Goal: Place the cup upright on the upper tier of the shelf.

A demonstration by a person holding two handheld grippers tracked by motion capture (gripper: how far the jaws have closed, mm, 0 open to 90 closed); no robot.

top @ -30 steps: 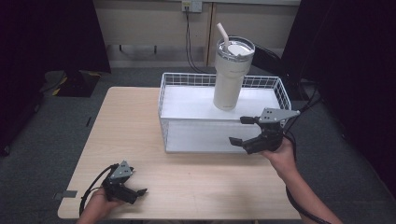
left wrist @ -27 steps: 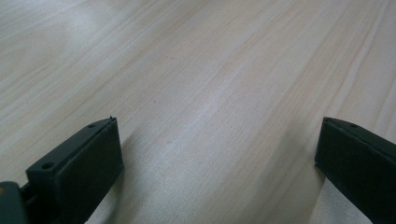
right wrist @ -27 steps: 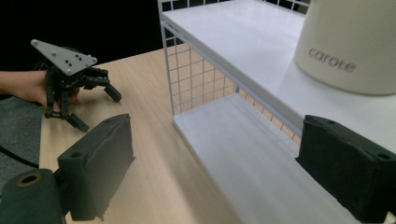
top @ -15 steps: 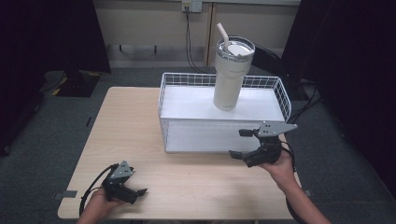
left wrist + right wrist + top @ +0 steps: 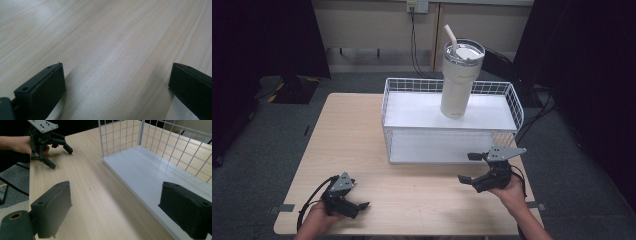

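Standing in white wire basket (image 5: 503, 95), cream tapered tumbler (image 5: 458, 80), both tools (image 5: 468, 167) (image 5: 361, 207) gaping, empty.

Two black jaws of the left gripper (image 5: 117, 87) stand wide apart, low over the table (image 5: 112, 37). Pale wood grain runs between them.
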